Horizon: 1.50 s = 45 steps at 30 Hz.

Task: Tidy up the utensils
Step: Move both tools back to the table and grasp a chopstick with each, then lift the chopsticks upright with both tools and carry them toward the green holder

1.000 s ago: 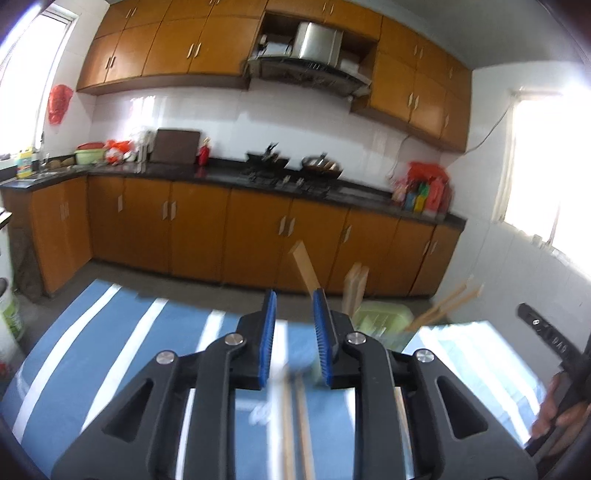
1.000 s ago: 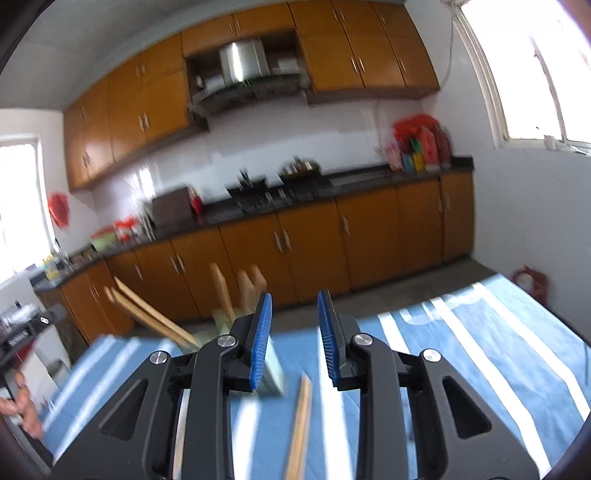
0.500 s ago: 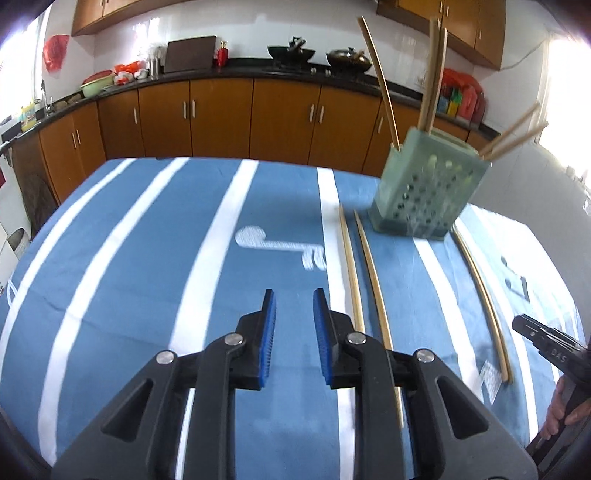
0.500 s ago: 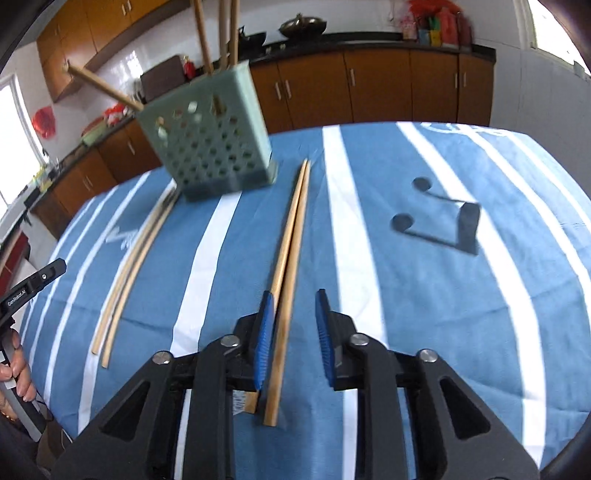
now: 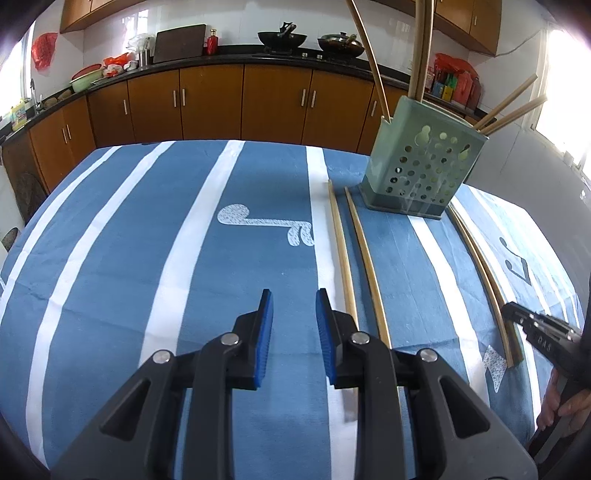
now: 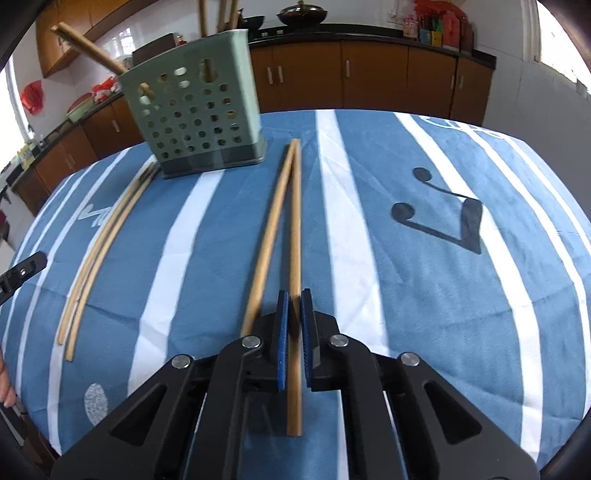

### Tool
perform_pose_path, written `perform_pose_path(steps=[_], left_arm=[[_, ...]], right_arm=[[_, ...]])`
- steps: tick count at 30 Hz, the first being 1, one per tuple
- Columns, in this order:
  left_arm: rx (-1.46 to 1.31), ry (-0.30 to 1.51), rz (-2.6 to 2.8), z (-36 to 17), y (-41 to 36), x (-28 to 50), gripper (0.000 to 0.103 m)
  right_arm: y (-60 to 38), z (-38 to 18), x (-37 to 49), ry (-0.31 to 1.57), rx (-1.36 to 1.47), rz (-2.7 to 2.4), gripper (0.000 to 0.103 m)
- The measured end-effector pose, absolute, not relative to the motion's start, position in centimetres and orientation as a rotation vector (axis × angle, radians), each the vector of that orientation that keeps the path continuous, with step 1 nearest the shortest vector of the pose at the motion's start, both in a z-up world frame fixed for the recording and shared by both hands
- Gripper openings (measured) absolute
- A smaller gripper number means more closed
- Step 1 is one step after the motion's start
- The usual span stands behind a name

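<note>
right gripper (image 6: 292, 310) had just closed on one chopstick (image 6: 294, 236), probably firmly; its length ran straight ahead toward my holder (image 6: 195, 107).

– What room are we in?
– We are in a kitchen. Brown wooden base cabinets (image 5: 207, 103) run along the far wall under a dark countertop (image 5: 236, 59), with white tiled wall (image 5: 236, 22) above and upper cabinets (image 5: 85, 14) higher still.
– Where does our light come from?
– From a bright window (image 5: 569, 74) on the right. In front of us a table carries a blue cloth with white stripes (image 5: 147, 258).
</note>
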<state>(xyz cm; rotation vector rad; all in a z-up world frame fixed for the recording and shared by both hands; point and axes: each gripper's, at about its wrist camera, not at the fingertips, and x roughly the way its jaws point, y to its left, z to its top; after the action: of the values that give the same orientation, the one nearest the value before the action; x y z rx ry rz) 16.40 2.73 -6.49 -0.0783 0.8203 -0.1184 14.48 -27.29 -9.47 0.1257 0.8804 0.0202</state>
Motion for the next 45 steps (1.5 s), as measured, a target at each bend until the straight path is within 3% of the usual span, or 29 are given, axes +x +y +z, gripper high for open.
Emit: perform_pose_path(steps=[8, 21, 45], left_arm=[[-0.055, 0.860, -0.194, -7.7, 0.7, 16.9, 0.024], [0.079, 0.900, -0.203, -9.7, -2.5, 17.9, 0.008], [-0.034, 0.892, -0.087, -9.6, 2.4, 22.0, 0.010]], right_arm=[[-31.8, -9.6, 15.6, 0.874, 0.187, -0.136, 0.007], [-31.9, -9.6, 15.6, 0.871, 0.178, -0.108, 0.007], [-31.0, -9.7, 17.0, 0.861, 0.135, -0.054, 0.008]])
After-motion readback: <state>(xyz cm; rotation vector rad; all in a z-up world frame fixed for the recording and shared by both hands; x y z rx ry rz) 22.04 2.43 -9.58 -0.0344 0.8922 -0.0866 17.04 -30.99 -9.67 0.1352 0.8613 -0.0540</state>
